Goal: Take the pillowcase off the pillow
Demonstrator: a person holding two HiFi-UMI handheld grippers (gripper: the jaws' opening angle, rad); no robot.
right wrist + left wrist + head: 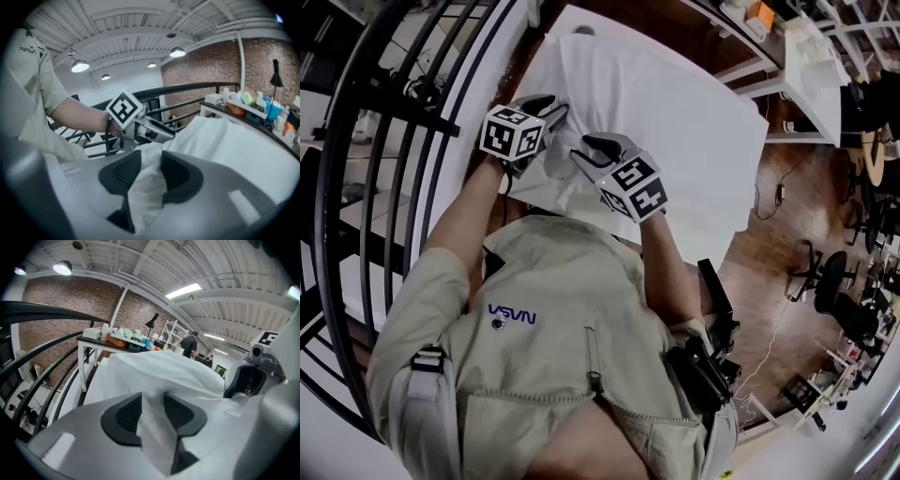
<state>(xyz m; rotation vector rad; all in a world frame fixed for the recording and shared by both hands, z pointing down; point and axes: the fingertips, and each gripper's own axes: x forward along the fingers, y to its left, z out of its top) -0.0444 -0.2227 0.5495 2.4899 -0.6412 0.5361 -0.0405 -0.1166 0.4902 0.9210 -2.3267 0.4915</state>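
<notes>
A white pillow in its pillowcase [675, 122] lies across a narrow surface in front of me, with its near end bunched up. My left gripper [551, 112] sits at that near edge, and white pillowcase fabric [154, 427] runs loosely between its parted jaws. My right gripper [591, 150] is just beside it to the right. A crumpled fold of the same fabric [145, 192] lies between its spread jaws, and the pads do not visibly pinch it. In the right gripper view the left gripper's marker cube [124, 108] shows close by.
A black curved metal railing [356, 187] runs along the left. A wooden floor [769, 244] with office chairs [834, 281] lies to the right. A cluttered desk [117, 341] stands beyond the pillow's far end, and a person [190, 344] stands further off.
</notes>
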